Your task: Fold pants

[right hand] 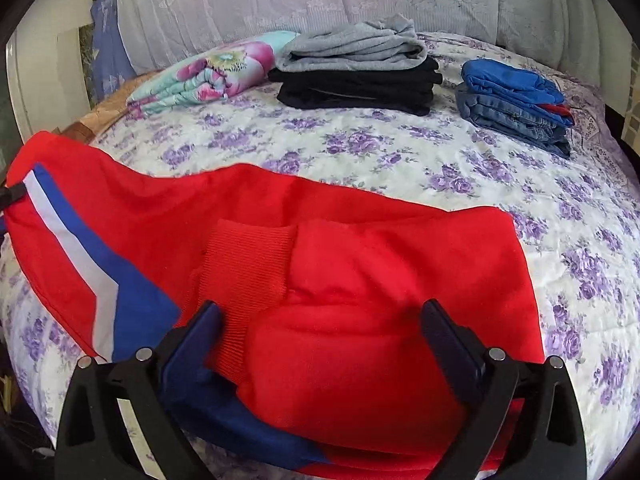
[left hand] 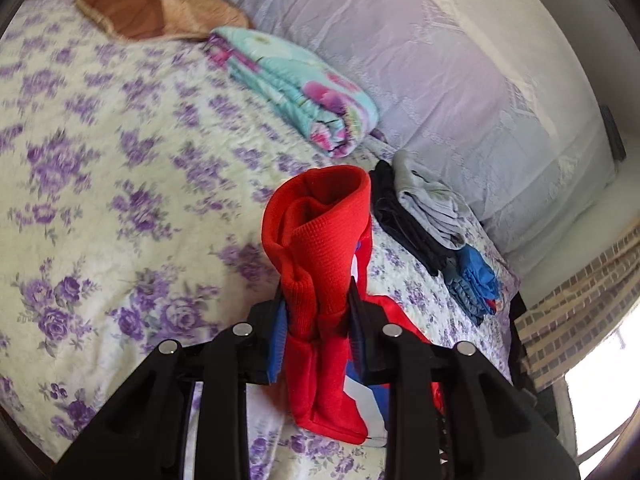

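Observation:
The red pants [right hand: 360,264] with a blue and white stripe lie across the near part of the bed. My left gripper [left hand: 316,304] is shut on a bunched red ribbed cuff of the pants [left hand: 320,220] and holds it up above the bedspread. My right gripper [right hand: 320,320] is open, its fingers wide apart on either side of a folded-over red leg end with its ribbed cuff [right hand: 248,276]. The fingers rest at or just above the cloth; I cannot tell if they touch it.
The bed has a purple-flowered bedspread [right hand: 400,148]. At the back lie a folded floral blanket [right hand: 208,72], a grey-on-black stack of folded clothes [right hand: 356,76], and a blue-on-denim stack [right hand: 516,100]. A brown pillow [left hand: 156,12] and a lilac headboard cover [left hand: 400,60] are behind.

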Demonstrator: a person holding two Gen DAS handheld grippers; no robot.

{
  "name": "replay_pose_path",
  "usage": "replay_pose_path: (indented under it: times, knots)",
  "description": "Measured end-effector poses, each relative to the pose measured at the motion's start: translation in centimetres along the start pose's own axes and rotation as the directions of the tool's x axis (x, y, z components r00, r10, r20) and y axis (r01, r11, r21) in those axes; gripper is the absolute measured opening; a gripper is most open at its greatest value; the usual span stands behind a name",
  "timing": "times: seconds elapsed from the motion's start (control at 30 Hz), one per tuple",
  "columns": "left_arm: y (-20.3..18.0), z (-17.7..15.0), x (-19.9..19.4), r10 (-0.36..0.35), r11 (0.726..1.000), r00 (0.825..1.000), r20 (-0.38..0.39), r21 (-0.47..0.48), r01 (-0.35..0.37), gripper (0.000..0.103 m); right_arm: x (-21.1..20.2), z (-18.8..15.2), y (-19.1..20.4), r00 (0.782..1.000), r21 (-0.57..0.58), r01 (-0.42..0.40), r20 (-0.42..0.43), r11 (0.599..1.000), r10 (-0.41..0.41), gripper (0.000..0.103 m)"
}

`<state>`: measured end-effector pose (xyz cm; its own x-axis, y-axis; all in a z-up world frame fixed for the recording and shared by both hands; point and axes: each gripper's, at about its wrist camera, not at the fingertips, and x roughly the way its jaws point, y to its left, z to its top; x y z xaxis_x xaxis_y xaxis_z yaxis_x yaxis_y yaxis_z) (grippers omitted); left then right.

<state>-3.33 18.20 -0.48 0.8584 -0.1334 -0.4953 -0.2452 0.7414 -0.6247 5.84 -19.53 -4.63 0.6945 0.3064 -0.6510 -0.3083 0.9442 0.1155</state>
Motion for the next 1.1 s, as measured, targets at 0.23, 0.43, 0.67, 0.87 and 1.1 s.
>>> replay_pose_path:
  times: [0.23, 0.43, 0.67, 0.87, 1.1]
  knots:
    - [-7.8, -1.2, -0.8, 0.0, 0.965, 0.997, 0.076, 0.261, -0.02, 0.025, -5.6, -0.3, -7.4, 0.98, 0.207, 0.027, 0.185, 0.978, -0.066, 0.099]
    - [-16.0, -4.7, 1.0, -0.072, 0.892, 0.996, 0.049, 0.45, 0.042, 0.025, -7.3, -3.2, -14.2, 0.967, 0.402, 0.065, 0.202, 0.913, -0.157, 0.099]
    - [-24.7, -12.3, 4.7, -0.152, 0.77, 0.987, -0.057, 0.619, 0.155, 0.025, -6.8, -5.9, -19.2, 0.962, 0.588, -0.088, 0.261, 0.804, -0.086, 0.099]
    - [-27.3, -22.1, 8.7, -0.095, 0.598, 0.989, -0.117, 0.787, 0.151, 0.029, -7.2, -6.6, -20.2, 0.947, 0.621, -0.136, 0.31, 0.772, -0.083, 0.099]
    - [-26.3, -24.4, 7.9, -0.157, 0.547, 0.957, -0.242, 0.786, 0.288, 0.05, -7.1, -6.5, -20.2, 0.949, 0.619, -0.13, 0.303, 0.775, -0.082, 0.099]
